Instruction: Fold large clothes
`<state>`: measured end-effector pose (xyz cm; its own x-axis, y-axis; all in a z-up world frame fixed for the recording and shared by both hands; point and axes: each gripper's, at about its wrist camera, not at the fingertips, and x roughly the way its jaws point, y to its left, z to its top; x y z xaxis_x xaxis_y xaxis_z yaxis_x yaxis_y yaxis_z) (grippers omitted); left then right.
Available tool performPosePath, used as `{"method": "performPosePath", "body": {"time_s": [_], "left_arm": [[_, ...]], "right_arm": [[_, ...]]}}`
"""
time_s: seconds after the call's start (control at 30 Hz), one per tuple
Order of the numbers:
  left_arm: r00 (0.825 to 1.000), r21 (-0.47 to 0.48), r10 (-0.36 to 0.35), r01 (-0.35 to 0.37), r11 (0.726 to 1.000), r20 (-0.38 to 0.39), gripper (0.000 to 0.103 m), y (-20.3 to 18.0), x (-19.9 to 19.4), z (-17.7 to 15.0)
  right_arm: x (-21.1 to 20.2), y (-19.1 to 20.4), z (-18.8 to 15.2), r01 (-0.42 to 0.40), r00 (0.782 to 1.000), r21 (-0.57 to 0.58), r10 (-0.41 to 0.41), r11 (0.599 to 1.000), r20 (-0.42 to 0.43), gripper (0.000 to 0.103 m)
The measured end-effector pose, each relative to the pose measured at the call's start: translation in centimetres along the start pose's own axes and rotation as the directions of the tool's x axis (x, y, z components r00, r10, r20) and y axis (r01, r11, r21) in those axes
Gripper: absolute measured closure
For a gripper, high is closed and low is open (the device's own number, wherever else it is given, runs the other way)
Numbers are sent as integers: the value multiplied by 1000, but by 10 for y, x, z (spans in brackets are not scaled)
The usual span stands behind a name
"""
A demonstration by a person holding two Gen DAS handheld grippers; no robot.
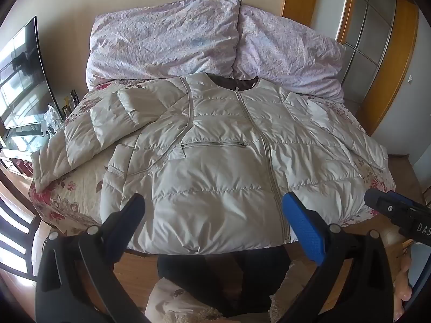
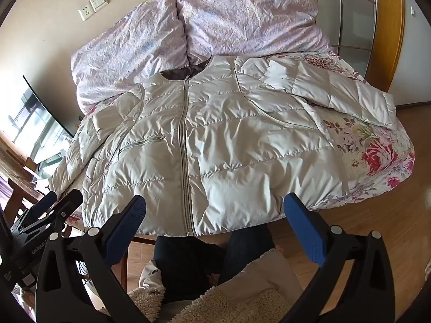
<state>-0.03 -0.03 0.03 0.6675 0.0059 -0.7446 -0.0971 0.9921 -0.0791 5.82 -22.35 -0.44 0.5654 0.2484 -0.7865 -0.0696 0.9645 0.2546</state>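
A cream quilted down jacket (image 1: 215,161) lies front up and zipped on the bed, collar far from me, hem at the near edge; it also shows in the right wrist view (image 2: 229,148). Its left sleeve (image 1: 89,134) spreads out to the left, the right sleeve (image 2: 336,91) to the right. My left gripper (image 1: 212,215) is open and empty, hovering above the hem. My right gripper (image 2: 215,215) is open and empty, also above the hem; its body shows at the right edge of the left wrist view (image 1: 398,210).
The floral bedspread (image 2: 377,156) covers the bed. A folded lilac duvet (image 1: 202,40) lies at the head against the wall. A television (image 1: 21,80) stands at the left. Wooden doors (image 1: 377,53) are at the right. The person's legs (image 2: 202,255) and wood floor are below.
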Motion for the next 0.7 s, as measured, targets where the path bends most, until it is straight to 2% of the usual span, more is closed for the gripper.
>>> {"method": "performPosePath", "body": {"time_s": [0.7], "left_arm": [[1000,2,2,-2,1000,-4,2,0,0,0]], "right_arm": [[3,-3,3,-4,1000,5,4,1000,-7,1]]}}
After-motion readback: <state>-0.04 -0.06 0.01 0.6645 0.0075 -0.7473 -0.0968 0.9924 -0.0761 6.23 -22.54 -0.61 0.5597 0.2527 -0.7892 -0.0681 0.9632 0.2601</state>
